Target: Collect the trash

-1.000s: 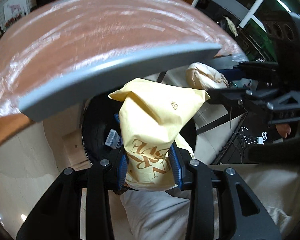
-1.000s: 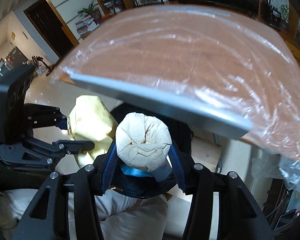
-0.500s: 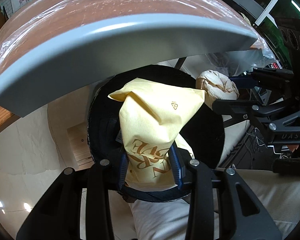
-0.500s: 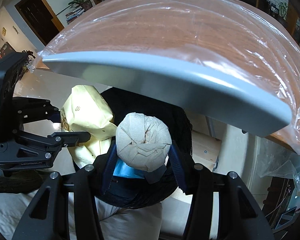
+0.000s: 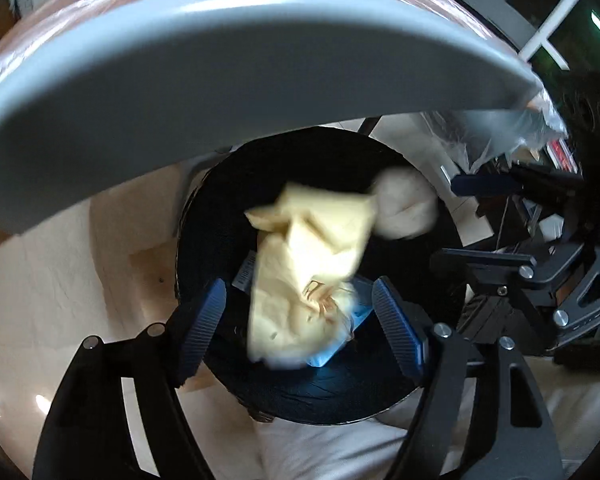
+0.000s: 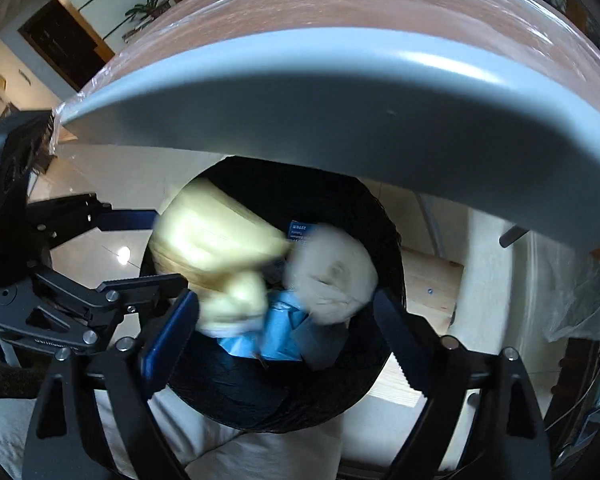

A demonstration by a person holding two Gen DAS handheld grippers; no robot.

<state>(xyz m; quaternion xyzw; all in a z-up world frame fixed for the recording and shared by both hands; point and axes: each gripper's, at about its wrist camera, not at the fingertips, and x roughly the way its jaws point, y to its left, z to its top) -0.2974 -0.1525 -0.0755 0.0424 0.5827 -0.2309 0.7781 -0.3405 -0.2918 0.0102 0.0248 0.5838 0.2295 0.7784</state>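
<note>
The yellow bag (image 5: 308, 276), crumpled paper with brown lettering, shows blurred over the bin's (image 5: 220, 216) round black mouth, held by nothing. Touching it on one side is the paper ball (image 5: 406, 210), a beige wad, also blurred and free, near the bin's rim. Beneath both, inside the black-lined bin, lies blue trash (image 6: 276, 332) with a printed label.

Dim indoor light, motion-blurred yellow paper bag (image 5: 308, 264), floor glare (image 6: 124, 255), fisheye bending, dark vignetted corners
</note>
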